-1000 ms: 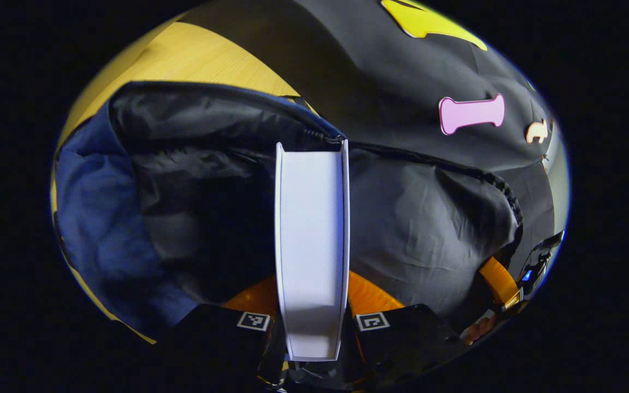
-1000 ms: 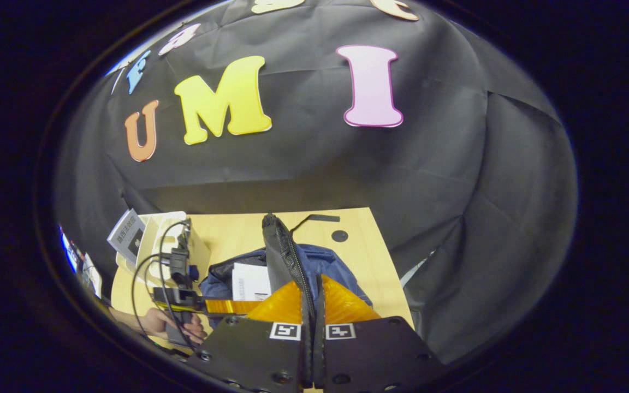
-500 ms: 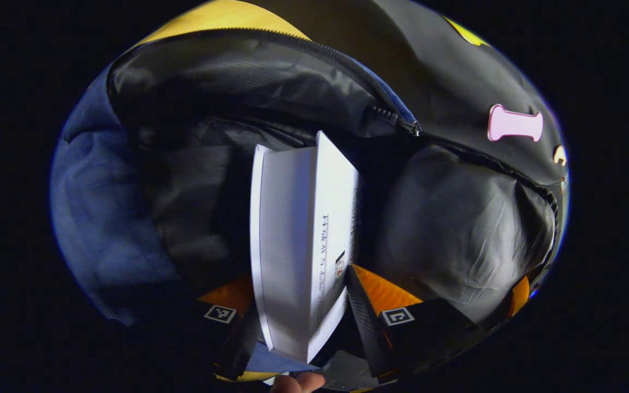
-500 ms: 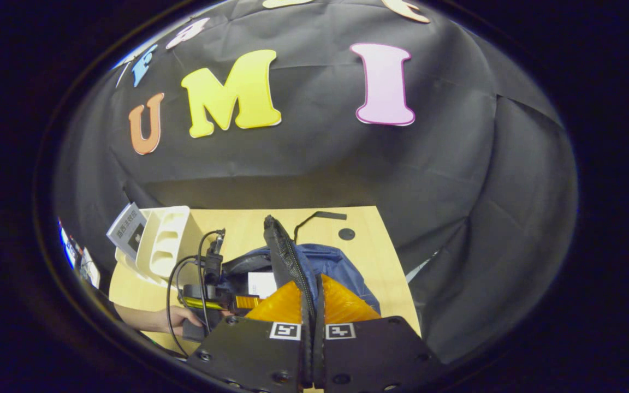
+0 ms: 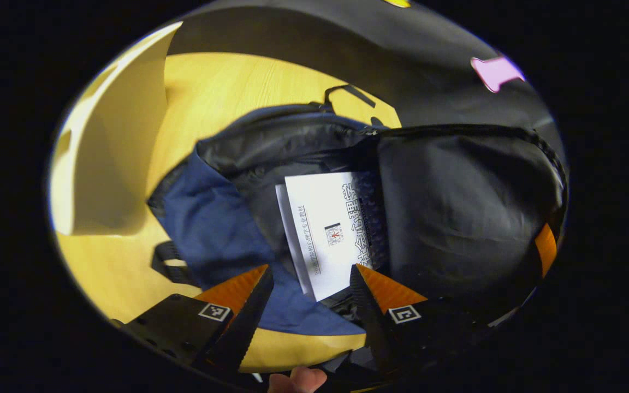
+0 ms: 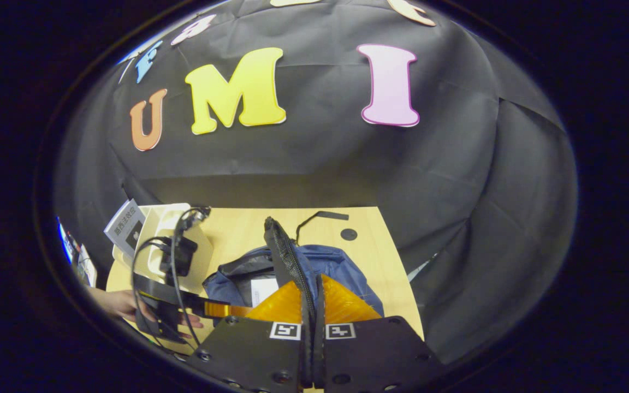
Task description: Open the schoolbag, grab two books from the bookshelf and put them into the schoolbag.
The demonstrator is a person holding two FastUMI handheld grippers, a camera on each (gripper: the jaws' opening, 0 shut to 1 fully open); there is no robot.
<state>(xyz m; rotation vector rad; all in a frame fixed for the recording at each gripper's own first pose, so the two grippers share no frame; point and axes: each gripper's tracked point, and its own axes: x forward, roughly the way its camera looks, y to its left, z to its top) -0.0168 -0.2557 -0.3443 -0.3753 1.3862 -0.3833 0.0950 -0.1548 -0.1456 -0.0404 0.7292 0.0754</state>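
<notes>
Right tool (image 6: 313, 305) pinches the bag flap (image 6: 287, 262) upright, keeping the schoolbag (image 5: 221, 240) mouth open. Left tool (image 5: 312, 292) spread wide, empty, above the white book (image 5: 328, 232) lying inside the bag. Second book (image 6: 126, 226) in the bookshelf (image 6: 164, 234).

The far edge of the white paperback book (image 5: 330, 234) was hidden by the blue fabric schoolbag's black lining (image 5: 456, 207). The cream plastic bookshelf (image 5: 110, 142) was cut off at the left edge.
</notes>
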